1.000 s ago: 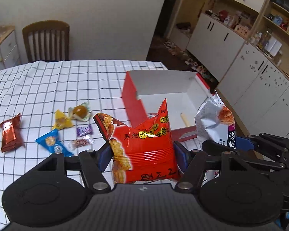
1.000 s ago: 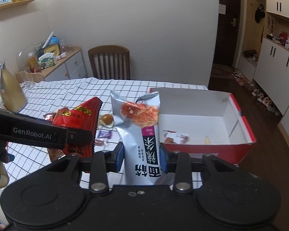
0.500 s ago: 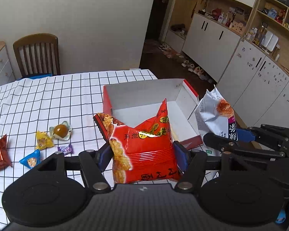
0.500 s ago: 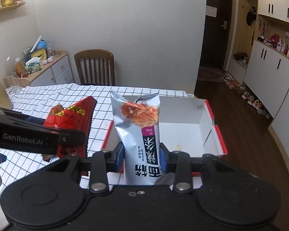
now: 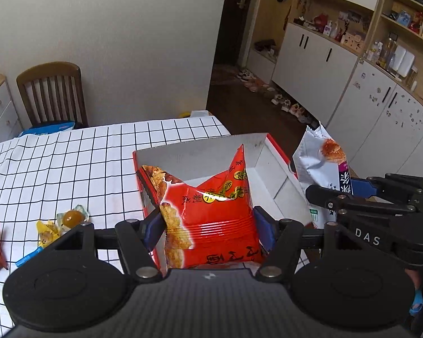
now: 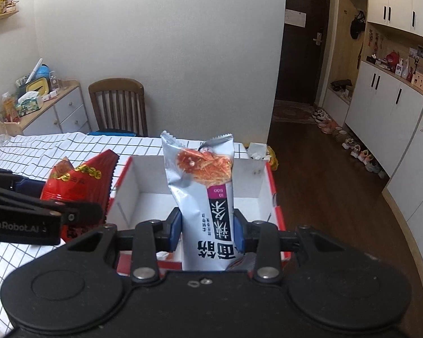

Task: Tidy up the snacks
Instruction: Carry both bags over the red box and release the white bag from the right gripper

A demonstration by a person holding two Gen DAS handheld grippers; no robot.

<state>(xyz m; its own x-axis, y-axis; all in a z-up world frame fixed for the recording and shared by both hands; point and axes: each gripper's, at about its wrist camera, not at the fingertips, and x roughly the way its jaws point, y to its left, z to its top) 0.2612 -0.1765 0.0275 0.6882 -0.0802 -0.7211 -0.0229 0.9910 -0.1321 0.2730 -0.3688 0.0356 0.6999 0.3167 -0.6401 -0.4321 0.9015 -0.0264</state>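
Red snack bag [image 5: 211, 219] upright over red-white box [image 5: 194, 152]; silver packet [image 6: 206, 197] upright likewise.

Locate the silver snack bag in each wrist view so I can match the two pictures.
Left wrist: silver snack bag at right edge, clamped by the right gripper.
Right wrist: centre, upright, in that gripper's grip.
Shared landmark: red-and-white box behind it.

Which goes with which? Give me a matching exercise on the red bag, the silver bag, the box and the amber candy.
Things:
1. red snack bag
2. silver snack bag
3. red box
4. amber candy

States:
A. lying on the checked cloth
B. clamped in the left gripper
C. open, white inside
D. clamped in the right gripper

Pairs: 1-B, 2-D, 3-C, 4-A
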